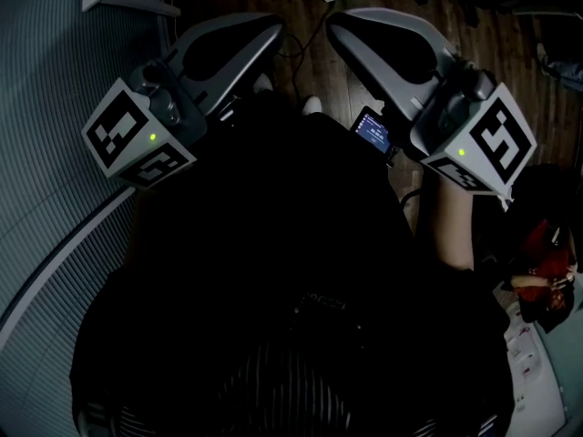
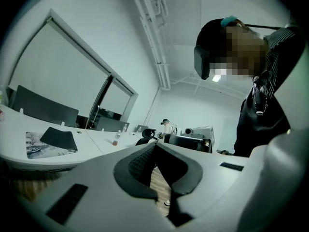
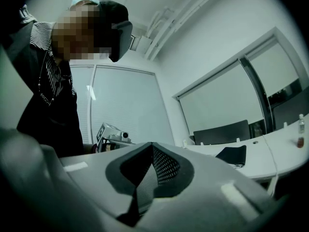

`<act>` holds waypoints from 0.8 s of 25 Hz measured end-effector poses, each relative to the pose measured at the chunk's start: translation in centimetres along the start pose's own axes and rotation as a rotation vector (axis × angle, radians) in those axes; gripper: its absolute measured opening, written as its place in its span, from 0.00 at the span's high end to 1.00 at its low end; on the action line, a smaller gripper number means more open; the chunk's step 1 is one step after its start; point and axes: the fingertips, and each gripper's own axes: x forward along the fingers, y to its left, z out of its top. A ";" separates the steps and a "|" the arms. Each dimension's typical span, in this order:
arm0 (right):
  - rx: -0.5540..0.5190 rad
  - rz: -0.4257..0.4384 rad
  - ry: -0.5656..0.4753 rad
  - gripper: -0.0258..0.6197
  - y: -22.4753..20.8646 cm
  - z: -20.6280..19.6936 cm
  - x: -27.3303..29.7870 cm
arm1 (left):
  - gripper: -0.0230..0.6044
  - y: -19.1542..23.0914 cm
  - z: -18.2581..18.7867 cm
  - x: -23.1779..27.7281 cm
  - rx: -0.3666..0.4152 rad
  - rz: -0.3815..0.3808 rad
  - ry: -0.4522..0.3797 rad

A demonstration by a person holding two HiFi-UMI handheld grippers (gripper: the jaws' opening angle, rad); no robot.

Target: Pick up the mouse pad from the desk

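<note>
A dark mouse pad (image 2: 59, 138) lies on a light patterned mat (image 2: 36, 150) on the white curved desk (image 2: 96, 146), far off at the left of the left gripper view. In the right gripper view the mouse pad (image 3: 232, 154) shows at the right on the desk (image 3: 260, 161). Both grippers are held close to my dark torso above the wood floor, well away from the desk. My left gripper (image 1: 269, 30) (image 2: 155, 144) has its jaw tips together with nothing held. My right gripper (image 1: 339, 25) (image 3: 152, 144) is shut and empty too.
A small bottle (image 2: 116, 138) (image 3: 300, 129) stands on the desk, with dark chair backs (image 2: 43, 108) behind it. A lit screen (image 1: 373, 132) hangs at my waist. Wood floor (image 1: 319, 71) lies under the grippers. A person (image 2: 166, 124) stands far back.
</note>
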 end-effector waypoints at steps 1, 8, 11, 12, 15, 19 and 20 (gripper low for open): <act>0.004 -0.006 0.002 0.95 -0.3 -0.2 -0.4 | 0.95 0.1 -0.3 0.3 -0.003 -0.001 0.005; 0.005 -0.120 0.050 0.95 -4.1 -0.9 0.4 | 0.95 3.2 -0.1 3.0 -0.018 -0.087 0.011; 0.012 -0.203 0.081 0.95 -6.2 -1.0 0.1 | 0.95 4.3 0.4 3.9 -0.016 -0.144 0.020; 0.021 -0.221 0.075 0.95 -6.6 -0.8 -0.3 | 0.95 4.5 0.7 4.4 -0.012 -0.163 0.020; 0.033 -0.260 0.055 0.95 -7.6 0.1 -0.9 | 0.95 5.1 1.8 5.8 -0.003 -0.217 0.015; 0.010 -0.311 0.059 0.95 -8.9 1.4 0.6 | 0.95 6.5 3.0 6.2 0.023 -0.261 0.026; 0.011 -0.315 0.055 0.95 -9.2 1.9 1.2 | 0.95 7.0 3.5 6.0 0.033 -0.266 0.032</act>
